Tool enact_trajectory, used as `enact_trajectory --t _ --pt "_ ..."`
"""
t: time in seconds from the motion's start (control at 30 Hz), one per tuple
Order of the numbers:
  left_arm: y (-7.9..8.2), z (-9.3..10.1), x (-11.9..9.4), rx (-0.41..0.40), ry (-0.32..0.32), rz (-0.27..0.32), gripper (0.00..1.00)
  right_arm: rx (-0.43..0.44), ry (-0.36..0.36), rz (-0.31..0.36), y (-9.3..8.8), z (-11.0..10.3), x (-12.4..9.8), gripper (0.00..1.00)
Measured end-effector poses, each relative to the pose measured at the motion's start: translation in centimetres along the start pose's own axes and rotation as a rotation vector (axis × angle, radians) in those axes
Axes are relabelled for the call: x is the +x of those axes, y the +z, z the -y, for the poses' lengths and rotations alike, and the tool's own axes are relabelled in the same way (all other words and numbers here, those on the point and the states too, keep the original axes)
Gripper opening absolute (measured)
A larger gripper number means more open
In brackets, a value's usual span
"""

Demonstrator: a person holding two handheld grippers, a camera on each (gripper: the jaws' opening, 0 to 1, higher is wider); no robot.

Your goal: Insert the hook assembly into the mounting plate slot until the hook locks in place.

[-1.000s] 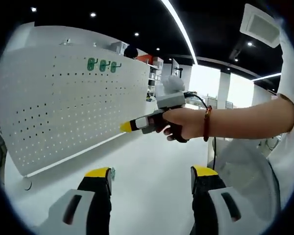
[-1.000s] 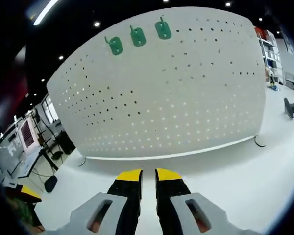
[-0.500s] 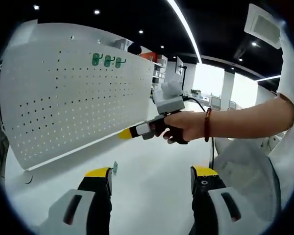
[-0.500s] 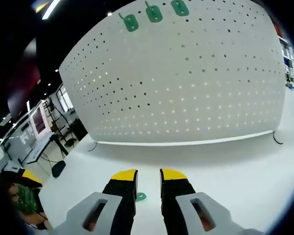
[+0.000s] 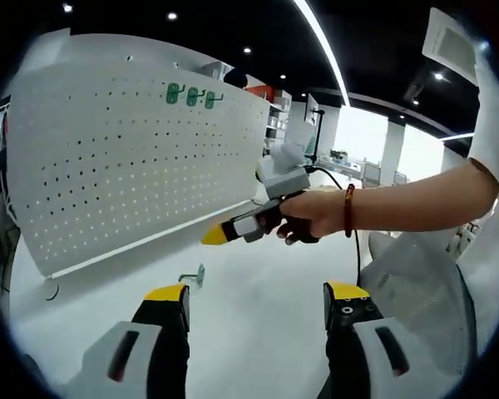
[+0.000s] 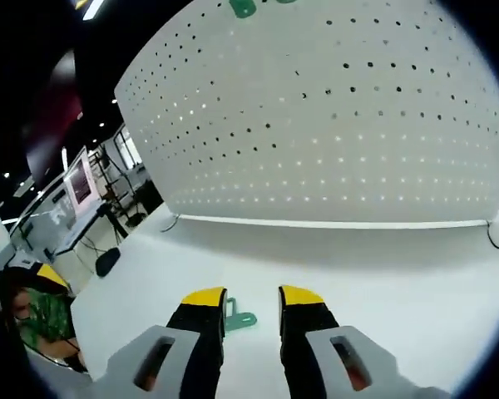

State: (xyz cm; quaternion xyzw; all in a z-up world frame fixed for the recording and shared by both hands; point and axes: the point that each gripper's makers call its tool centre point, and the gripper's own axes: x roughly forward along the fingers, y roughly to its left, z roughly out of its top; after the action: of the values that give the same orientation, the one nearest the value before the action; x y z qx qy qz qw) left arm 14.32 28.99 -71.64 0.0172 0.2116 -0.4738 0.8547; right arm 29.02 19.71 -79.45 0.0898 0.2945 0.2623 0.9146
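Left gripper view: My left gripper [image 5: 254,303] is rising from 6 o'clock with its yellow-tipped jaws standing wide apart and gripping nothing. The white desk [image 5: 258,274] is spreading out ahead of them. A green hook [image 5: 193,276] is lying on the desk just beyond my left jaw tip, at about 8 o'clock from the view's centre. The white perforated mounting plate [image 5: 108,158] is standing upright on the desk toward 10 o'clock, carrying three green hooks [image 5: 191,96] near its top edge. My right gripper [image 5: 220,233] is entering from 3 o'clock, held in a hand [image 5: 308,214] wearing a bead bracelet [image 5: 348,213]; its yellow tips are pointing toward the plate and appear close together.

Right gripper view: My right gripper [image 6: 251,301] is rising from 6 o'clock with its jaws a small gap apart, clamping nothing. The green hook [image 6: 238,320] is lying on the desk [image 6: 382,274] just at the inner edge of my left jaw tip; I cannot tell whether it is touching the jaw. The mounting plate [image 6: 333,116] is standing across 12 o'clock, with one mounted hook [image 6: 243,8] at its top edge.
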Motion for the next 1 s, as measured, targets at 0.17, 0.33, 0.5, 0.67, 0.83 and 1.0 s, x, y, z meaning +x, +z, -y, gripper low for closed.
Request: enact_trajectory --t 0.17,0.33,0.5,0.67,0.83,1.0 --pt "-0.4 -0.1 0.1 -0.013 -0.001 -0.008 0.67 0.010 0.028 -0.030 -1.1 0.1 0.4 0.26" --pt "-0.6 -0.1 0.2 -0.009 -0.009 -0.023 0.67 -0.002 0.063 -0.071 -2.5 -0.2 0.9 0.27" --pt "-0.8 -0.3 0.2 -0.012 -0.005 -0.026 0.67 -0.049 0.080 -0.102 -3.0 -0.5 1.3 0.29" --pt "-0.7 -0.8 0.1 -0.015 0.005 -0.023 0.67 -0.089 0.112 -0.111 -2.8 -1.0 2.2 0.30" --pt "-0.8 -1.1 -0.1 -0.019 0.013 -0.022 0.67 -0.120 0.149 -0.146 -3.5 -1.5 2.8 0.30" --pt "-0.9 -1.3 -0.3 -0.026 0.021 -0.020 0.67 -0.139 0.164 -0.176 -4.4 -1.7 2.8 0.30"
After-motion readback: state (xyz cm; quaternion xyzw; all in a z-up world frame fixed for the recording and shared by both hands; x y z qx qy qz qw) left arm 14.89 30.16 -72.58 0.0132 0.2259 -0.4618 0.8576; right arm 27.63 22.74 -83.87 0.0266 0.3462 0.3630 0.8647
